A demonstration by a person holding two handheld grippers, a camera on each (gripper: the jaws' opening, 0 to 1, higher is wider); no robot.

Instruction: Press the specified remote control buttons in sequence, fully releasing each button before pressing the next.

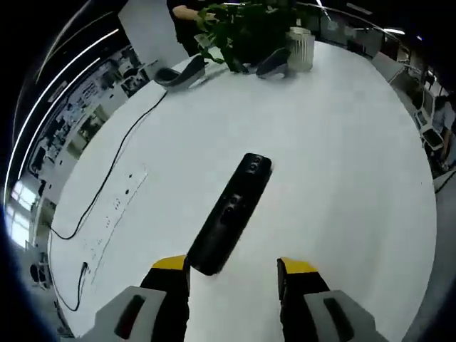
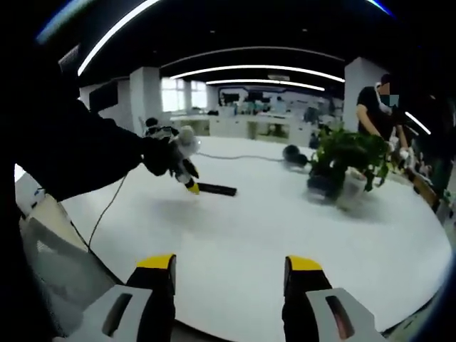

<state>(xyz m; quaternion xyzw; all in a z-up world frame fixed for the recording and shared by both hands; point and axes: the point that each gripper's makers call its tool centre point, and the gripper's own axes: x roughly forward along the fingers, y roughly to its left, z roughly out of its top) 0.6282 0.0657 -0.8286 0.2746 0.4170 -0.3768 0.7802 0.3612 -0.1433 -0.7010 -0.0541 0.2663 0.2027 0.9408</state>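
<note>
- Nearest in the left gripper view, the left gripper (image 1: 234, 274) hangs over the white table (image 1: 342, 157) with its yellow-tipped jaws spread apart and nothing between them; the near end of the remote control (image 1: 234, 211) lies just beside the left jaw tip, and whether they touch I cannot tell.
- The remote control lies flat on the table, pointing away from the camera, its small buttons facing up; no jaw tip sits on a button, so I judge that no press is under way at this instant.
- Nothing here shows which buttons have been pressed or what the final state is, so progress cannot be read; the pressing work looks at best begun.
- In the right gripper view, the right gripper (image 2: 231, 274) is held well back from the table edge, jaws likewise parted and empty, idle for now.
- Farther off in that view, the left gripper (image 2: 187, 171) tips down at the remote control (image 2: 217, 189).
- Beyond, a black cable (image 1: 114, 167) trails beside a white power strip (image 1: 114, 210).
- At the far side stands a potted plant (image 2: 345, 160), and a person (image 2: 374, 107) is behind it.
</note>
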